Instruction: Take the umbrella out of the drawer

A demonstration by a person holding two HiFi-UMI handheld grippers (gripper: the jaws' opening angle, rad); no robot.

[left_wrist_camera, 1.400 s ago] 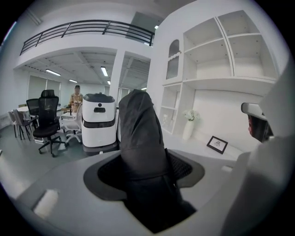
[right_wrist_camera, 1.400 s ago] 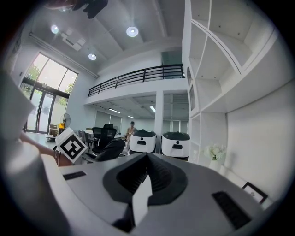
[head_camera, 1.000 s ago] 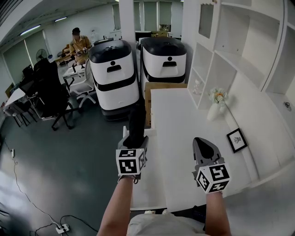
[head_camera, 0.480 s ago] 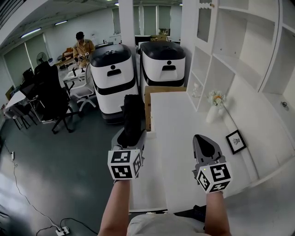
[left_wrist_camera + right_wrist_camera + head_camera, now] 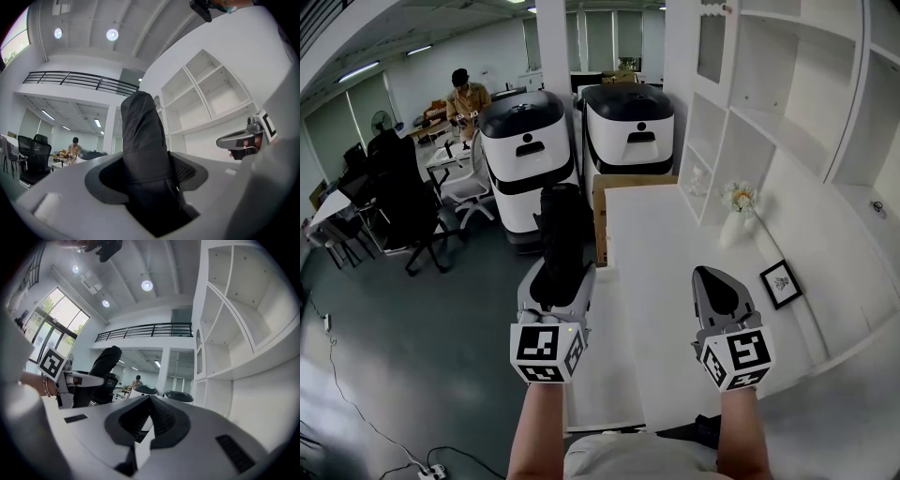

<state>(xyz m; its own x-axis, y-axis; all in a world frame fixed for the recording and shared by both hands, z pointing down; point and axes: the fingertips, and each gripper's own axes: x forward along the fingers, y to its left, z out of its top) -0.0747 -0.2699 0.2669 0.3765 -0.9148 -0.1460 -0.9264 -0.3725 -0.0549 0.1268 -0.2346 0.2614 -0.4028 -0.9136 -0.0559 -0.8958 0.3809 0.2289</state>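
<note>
The umbrella (image 5: 561,234) is black, folded and in its sleeve. My left gripper (image 5: 558,281) is shut on its lower end and holds it in the air above the open white drawer (image 5: 605,380) at the desk's left edge. In the left gripper view the umbrella (image 5: 143,150) fills the gap between the jaws and sticks out forward and up. My right gripper (image 5: 715,291) hovers over the white desk top (image 5: 666,253), jaws together with nothing in them. The right gripper view shows its shut jaws (image 5: 151,401) and the umbrella (image 5: 105,362) off to the left.
Two white-and-black machines (image 5: 525,150) (image 5: 628,122) stand beyond the desk, with a cardboard box (image 5: 600,216) against its far edge. A flower vase (image 5: 739,211) and a small picture frame (image 5: 780,281) sit by the white shelving (image 5: 787,94). Office chairs (image 5: 398,187) and a person (image 5: 464,94) are at back left.
My left gripper has risen with the umbrella and tipped it further forward, so the umbrella now reaches higher in front of the machines. The right gripper has lifted slightly.
</note>
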